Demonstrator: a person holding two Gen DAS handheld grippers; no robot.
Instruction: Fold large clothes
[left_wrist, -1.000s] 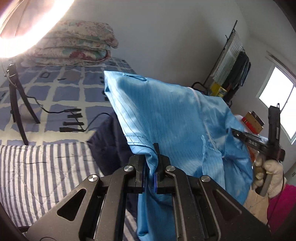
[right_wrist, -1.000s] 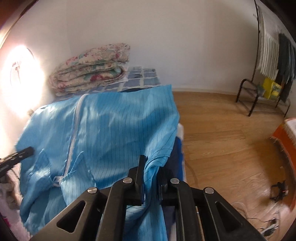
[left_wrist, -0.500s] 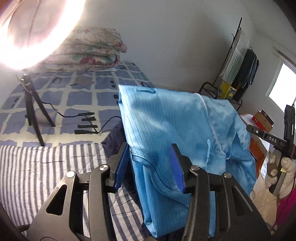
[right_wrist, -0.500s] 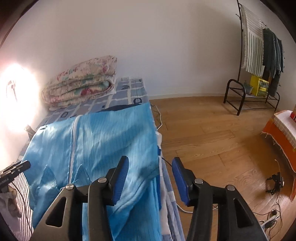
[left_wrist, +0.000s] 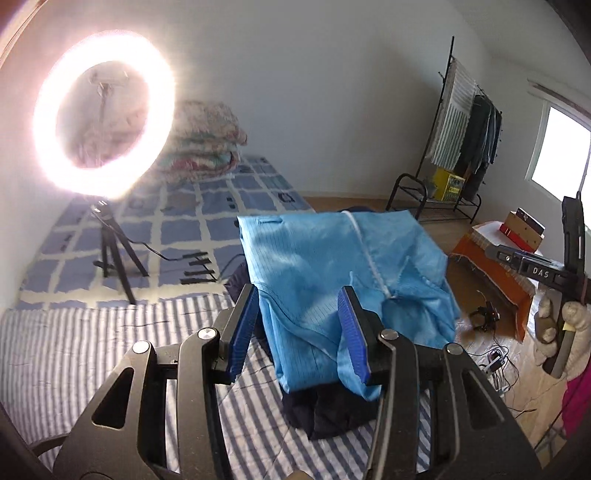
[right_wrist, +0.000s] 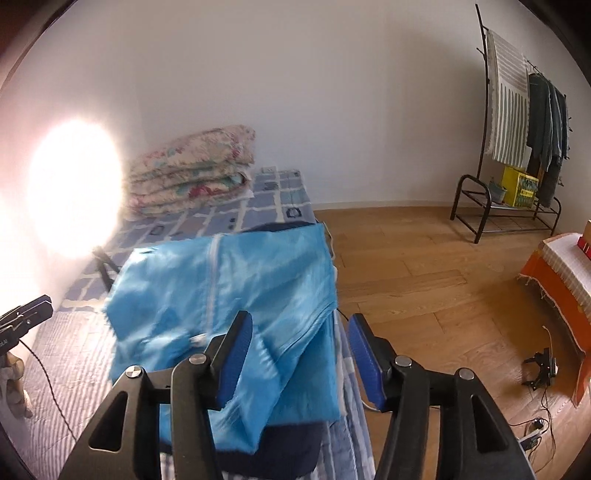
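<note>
On the striped bed (left_wrist: 92, 343), the blue pinstriped zip garment (left_wrist: 332, 266) lay folded atop a dark garment (left_wrist: 332, 410). Left tool (left_wrist: 301, 332) and right tool (right_wrist: 301, 358) stood apart, having just opened, gripping nothing.

White walls (right_wrist: 332, 92), wood floor (right_wrist: 424, 266), glaring ring light (left_wrist: 103, 125).

Bed (left_wrist: 66, 369) with striped sheet near, blue check cover (left_wrist: 207, 206) behind, carrying a dark garment (left_wrist: 332, 413) under the folded blue garment (left_wrist: 332, 273), a ring light tripod (left_wrist: 114, 251) with cable, black strips (left_wrist: 197, 267), folded quilts (right_wrist: 192, 173) at the far end.
</note>
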